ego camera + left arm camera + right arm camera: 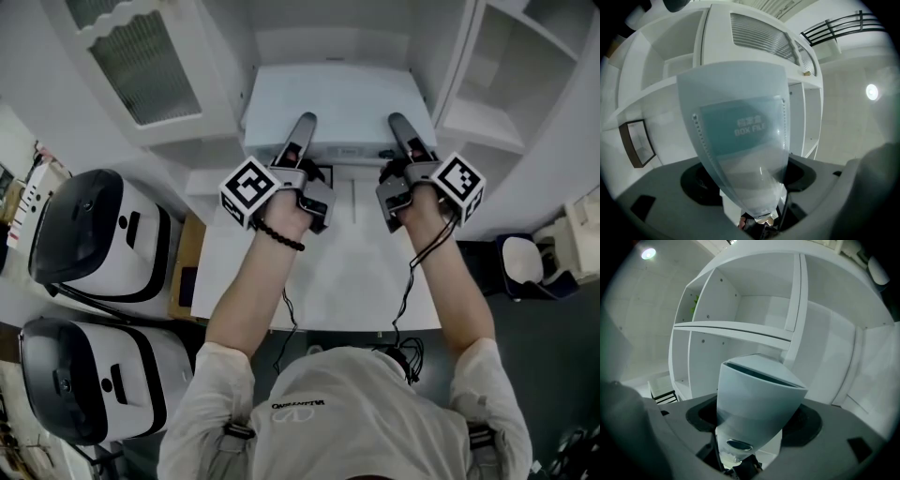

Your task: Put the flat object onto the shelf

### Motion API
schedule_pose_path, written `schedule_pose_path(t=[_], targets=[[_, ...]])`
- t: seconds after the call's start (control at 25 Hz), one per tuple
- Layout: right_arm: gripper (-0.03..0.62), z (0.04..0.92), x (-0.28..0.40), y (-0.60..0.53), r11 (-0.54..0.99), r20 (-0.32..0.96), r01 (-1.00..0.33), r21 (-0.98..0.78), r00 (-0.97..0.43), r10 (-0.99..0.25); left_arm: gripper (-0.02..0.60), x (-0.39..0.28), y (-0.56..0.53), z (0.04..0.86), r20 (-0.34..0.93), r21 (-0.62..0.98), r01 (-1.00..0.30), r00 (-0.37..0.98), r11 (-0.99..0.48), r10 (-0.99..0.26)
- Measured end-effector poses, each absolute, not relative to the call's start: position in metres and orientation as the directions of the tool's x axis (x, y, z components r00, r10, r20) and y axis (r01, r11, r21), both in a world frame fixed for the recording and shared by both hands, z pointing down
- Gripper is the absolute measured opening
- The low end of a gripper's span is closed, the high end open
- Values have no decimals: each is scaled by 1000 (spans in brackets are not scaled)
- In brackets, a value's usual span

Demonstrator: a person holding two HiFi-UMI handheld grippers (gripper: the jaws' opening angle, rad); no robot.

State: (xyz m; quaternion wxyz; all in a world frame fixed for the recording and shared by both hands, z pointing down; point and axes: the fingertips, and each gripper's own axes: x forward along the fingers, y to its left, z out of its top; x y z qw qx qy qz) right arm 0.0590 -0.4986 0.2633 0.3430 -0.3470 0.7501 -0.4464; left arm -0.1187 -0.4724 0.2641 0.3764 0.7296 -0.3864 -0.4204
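The flat object is a pale blue box file [337,105], held level between both grippers in front of the white shelf unit [487,112]. My left gripper [302,127] is shut on its left part, with one jaw lying on top of it. My right gripper [400,125] is shut on its right part in the same way. In the left gripper view the box file [740,131] fills the gap between the jaws, label side showing. The box file's [759,399] end, seen in the right gripper view, points at an open shelf compartment [740,310].
A white table [328,277] lies below my arms. Two black-and-white machines [94,234] [94,375] stand at the left. A glass-panelled cabinet door [141,56] hangs open at upper left. A dark seat [525,267] is at the right. A framed picture [637,143] hangs beside the shelves.
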Motion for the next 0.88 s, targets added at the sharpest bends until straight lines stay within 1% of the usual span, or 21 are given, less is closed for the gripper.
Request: schedule_pose_path(t=[0.28, 0.52, 0.68, 0.76, 0.88], targets=[[367, 262, 58, -504, 364, -215, -204, -909, -518, -828, 347, -119, -479, 263, -330, 873, -243, 345, -424, -878], [368, 263, 56, -507, 372, -209, -212, -904, -541, -815, 354, -120, -485, 264, -336, 874, -235, 339, -425, -879], [394, 257, 56, -501, 440, -255, -222, -870, -560, -788, 371, -119, -483, 261, -363, 857, -246, 338, -453, -869], [410, 254, 64, -492, 478, -286, -244, -843, -549, -785, 393, -121, -478, 259, -372, 836, -283, 337, -470, -865], [411, 259, 86, -465, 509, -310, -320, -799, -506, -805, 396, -126, -459, 265, -378, 812, -320, 350, -488, -857]])
